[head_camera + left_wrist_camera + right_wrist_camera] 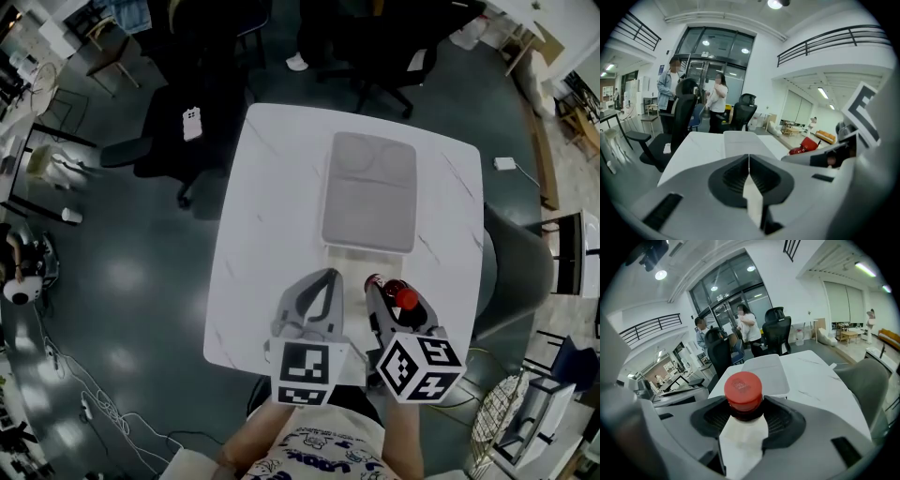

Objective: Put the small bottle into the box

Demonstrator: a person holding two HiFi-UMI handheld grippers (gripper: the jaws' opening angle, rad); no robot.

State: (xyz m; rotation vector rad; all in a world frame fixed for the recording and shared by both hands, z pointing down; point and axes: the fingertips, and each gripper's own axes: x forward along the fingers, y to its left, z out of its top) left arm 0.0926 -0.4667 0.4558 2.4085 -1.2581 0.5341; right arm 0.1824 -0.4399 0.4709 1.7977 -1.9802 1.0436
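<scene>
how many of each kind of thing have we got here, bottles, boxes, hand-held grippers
small bottle: 1
box: 1
hand-held gripper, left and right: 2
total: 4

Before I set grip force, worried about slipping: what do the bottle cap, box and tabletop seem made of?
The bottle cap: likely plastic, fairly matte red, moulded top. The box: probably plastic, pale grey, smooth, with rounded corners and pressed-in shapes on top. The tabletop: white with thin grey veins, marble or marble-look laminate; I cannot tell which.
</scene>
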